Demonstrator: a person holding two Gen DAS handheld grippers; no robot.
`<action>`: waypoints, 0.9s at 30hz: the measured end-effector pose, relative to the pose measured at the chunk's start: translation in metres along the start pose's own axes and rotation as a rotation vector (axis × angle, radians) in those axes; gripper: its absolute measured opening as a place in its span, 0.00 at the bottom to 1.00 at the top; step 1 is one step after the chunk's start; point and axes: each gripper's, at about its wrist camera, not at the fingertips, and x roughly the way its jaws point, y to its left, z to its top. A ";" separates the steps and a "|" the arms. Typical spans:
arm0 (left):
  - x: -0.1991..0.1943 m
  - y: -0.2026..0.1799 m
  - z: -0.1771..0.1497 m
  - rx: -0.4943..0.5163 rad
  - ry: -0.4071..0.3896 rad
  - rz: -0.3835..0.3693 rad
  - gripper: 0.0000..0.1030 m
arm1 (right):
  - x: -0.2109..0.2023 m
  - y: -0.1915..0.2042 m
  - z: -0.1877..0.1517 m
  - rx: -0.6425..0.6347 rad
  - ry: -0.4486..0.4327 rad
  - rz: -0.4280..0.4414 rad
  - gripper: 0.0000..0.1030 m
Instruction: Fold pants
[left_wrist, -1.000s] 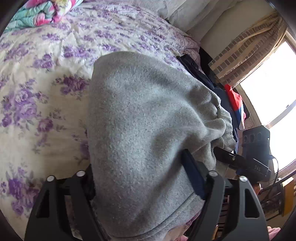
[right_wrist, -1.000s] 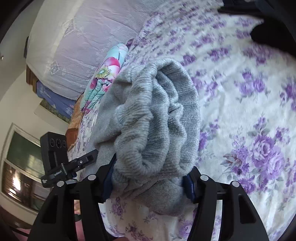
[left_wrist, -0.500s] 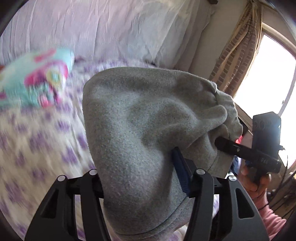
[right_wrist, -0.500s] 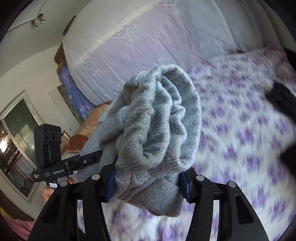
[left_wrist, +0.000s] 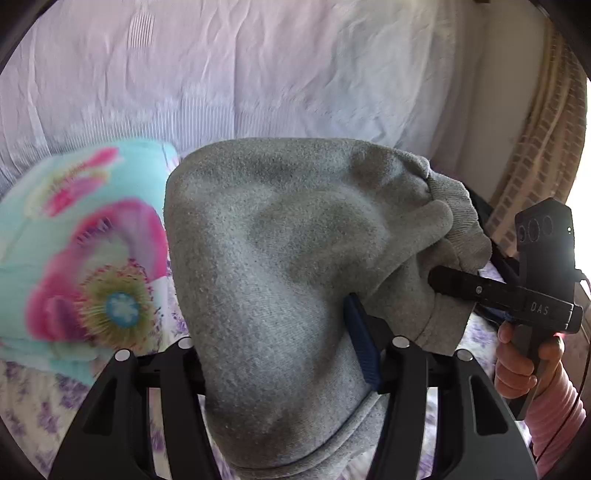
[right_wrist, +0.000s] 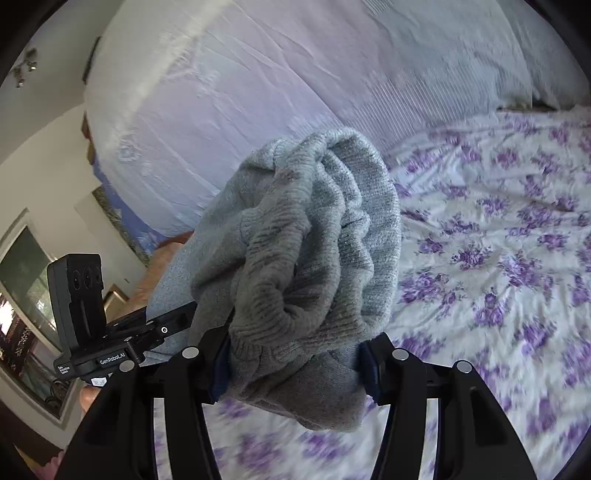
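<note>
Clamping the grey pants (left_wrist: 280, 280), the left gripper (left_wrist: 284, 354) is seen with its 2 black fingers pressed against a thick bundle of fleece, a blue pad (left_wrist: 360, 347) showing on the inner face of the right-hand finger. The fabric is bunched between the jaws and bulges forward and upward, filling the middle of the left wrist view. A ribbed cuff or waistband edge (left_wrist: 458, 221) is visible at the upper right of the bundle, where the cloth is gripped by the right gripper (left_wrist: 448, 278), itself held in a hand (left_wrist: 524, 360) with a pink sleeve.

From the right wrist view, the right gripper (right_wrist: 295, 363) is shown closed on a gathered wad of ribbed knit belonging to the same pants (right_wrist: 314, 258), with folds stacked between the 2 fingers and a loose lobe hanging below them. The left gripper (right_wrist: 173, 325) is seen at the left, its fingers reaching into the smooth fleece.

The garment is held off the bed between both tools. Beneath and behind it lie a floral bedspread (right_wrist: 498, 258) with purple blooms, a pale pillow (right_wrist: 258, 92) and a turquoise flowered cushion (left_wrist: 74, 240). A striped curtain (left_wrist: 535, 147) is noted at the right edge.
</note>
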 end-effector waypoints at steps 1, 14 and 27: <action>0.021 0.011 -0.001 -0.014 0.015 0.001 0.54 | 0.020 -0.016 0.001 0.020 0.019 -0.002 0.55; 0.129 0.046 -0.032 -0.009 0.041 0.141 0.77 | 0.112 -0.097 -0.024 0.146 0.031 -0.073 0.81; -0.077 -0.072 -0.092 0.132 -0.186 0.464 0.96 | -0.081 0.053 -0.114 -0.032 -0.219 -0.269 0.97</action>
